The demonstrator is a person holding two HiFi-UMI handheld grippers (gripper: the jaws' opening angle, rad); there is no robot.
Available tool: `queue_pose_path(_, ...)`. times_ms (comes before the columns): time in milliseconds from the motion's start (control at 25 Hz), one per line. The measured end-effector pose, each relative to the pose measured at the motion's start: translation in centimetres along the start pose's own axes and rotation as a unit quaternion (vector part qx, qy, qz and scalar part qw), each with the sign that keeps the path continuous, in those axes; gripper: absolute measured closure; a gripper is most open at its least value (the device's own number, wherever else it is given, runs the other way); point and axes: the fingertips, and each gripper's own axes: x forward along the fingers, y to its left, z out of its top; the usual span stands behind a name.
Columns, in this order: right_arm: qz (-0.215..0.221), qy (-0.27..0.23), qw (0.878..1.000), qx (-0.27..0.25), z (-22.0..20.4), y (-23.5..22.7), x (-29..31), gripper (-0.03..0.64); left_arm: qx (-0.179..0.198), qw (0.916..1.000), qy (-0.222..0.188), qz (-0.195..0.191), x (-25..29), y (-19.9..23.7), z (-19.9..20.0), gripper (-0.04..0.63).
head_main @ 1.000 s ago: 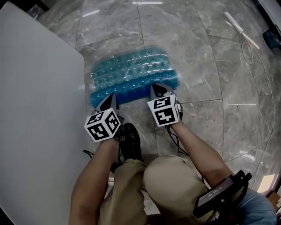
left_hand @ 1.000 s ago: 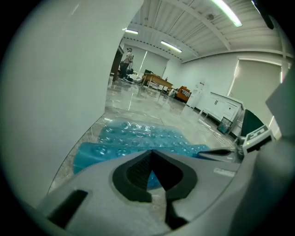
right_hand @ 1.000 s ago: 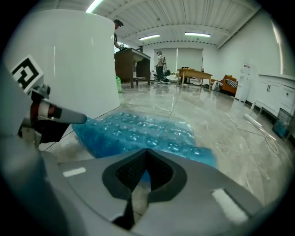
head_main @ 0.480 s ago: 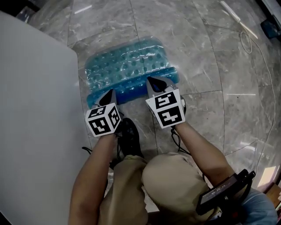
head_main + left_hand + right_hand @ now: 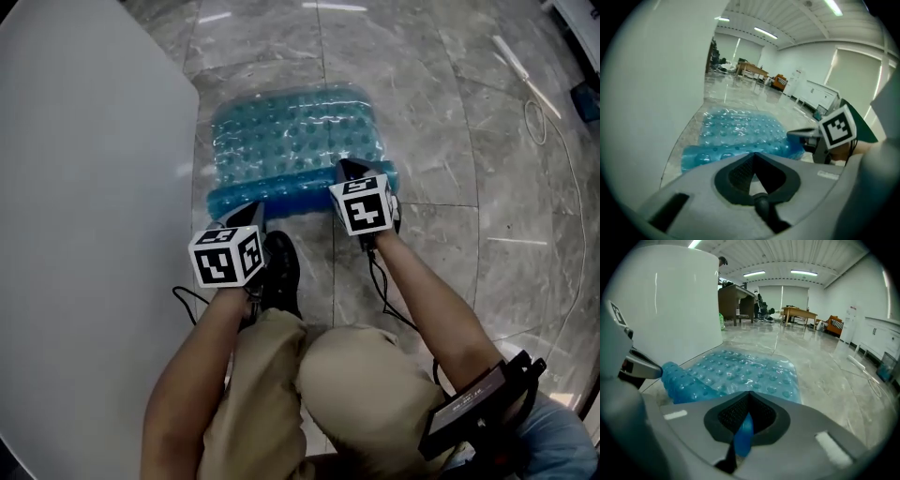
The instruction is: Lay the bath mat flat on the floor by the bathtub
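A translucent blue bath mat (image 5: 291, 141) with bumps lies on the marble floor beside the white bathtub (image 5: 84, 187). Its near edge is folded up into a thick roll (image 5: 281, 195). My right gripper (image 5: 349, 169) is shut on the roll's right end, and a blue strip of mat (image 5: 743, 432) shows between its jaws (image 5: 749, 397). My left gripper (image 5: 253, 214) is shut at the roll's left end, its tip (image 5: 647, 370) meeting the mat. In its own view the left gripper (image 5: 753, 157) shows only a pale sliver between its jaws.
The bathtub wall fills the left side, close to the mat's left edge. My black shoe (image 5: 279, 277) and knee (image 5: 366, 384) are just behind the grippers. A white cable (image 5: 544, 117) and a white stick (image 5: 525, 64) lie on the floor at far right.
Both grippers stay shut at the mat's near edge. The right one has moved further from me with its corner, and the folded roll looks narrower, with more mat lying flat.
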Motion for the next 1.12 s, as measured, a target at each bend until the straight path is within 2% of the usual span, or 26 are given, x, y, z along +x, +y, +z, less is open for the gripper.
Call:
queue_pose_path(120,-0.001,-0.019,1.000,0.022,0.3,-0.9,-0.1,0.611,-0.007,0.9997,-0.023,0.000,-3.4,-0.1,2.2,0.588)
queue_pose_path(200,-0.012,-0.021,0.999,0.022,0.7,-1.7,-0.5,0.611,-0.011,0.9994,-0.032,-0.003,-5.0,-0.1,3.5,0.588)
queue_pose_path(280,-0.017,-0.018,1.000,0.019,0.8,-1.5,-0.8,0.611,-0.020,0.9988,-0.044,0.011,-5.4,0.5,4.0,0.588)
queue_pose_path(360,-0.014,-0.021,1.000,0.018,1.2,-0.8,-0.8,0.611,-0.028,0.9973,-0.063,0.025,-4.2,1.1,4.4,0.588)
queue_pose_path(440,-0.021,-0.031,0.999,0.023,1.6,-0.5,-0.7,0.611,-0.029,0.9959,-0.083,0.020,-2.1,0.9,5.4,0.588)
queue_pose_path(560,-0.047,-0.033,0.998,0.027,1.1,-0.5,-1.0,0.611,0.001,0.9965,-0.084,0.001,0.2,-0.8,5.3,0.588)
queue_pose_path(640,-0.060,-0.022,0.997,0.032,0.7,-0.5,-1.3,0.611,0.005,0.9970,-0.077,-0.008,1.2,-1.8,5.0,0.588)
queue_pose_path(800,-0.064,-0.006,0.995,0.078,0.4,-0.8,-1.1,0.611,-0.058,0.9959,-0.068,-0.013,2.9,-2.7,4.6,0.588)
queue_pose_path(880,-0.070,-0.004,0.995,0.075,0.2,-0.8,-1.3,0.611,-0.074,0.9949,-0.067,-0.019,3.5,-3.5,3.8,0.588)
queue_pose_path(1000,-0.083,-0.016,0.994,0.065,-0.5,-0.3,-1.6,0.612,-0.056,0.9949,-0.083,-0.007,3.7,-3.4,3.1,0.588)
queue_pose_path(1120,-0.092,-0.049,0.993,0.057,-0.8,0.0,-2.7,0.612,-0.041,0.9934,-0.107,0.007,3.6,-2.8,3.3,0.588)
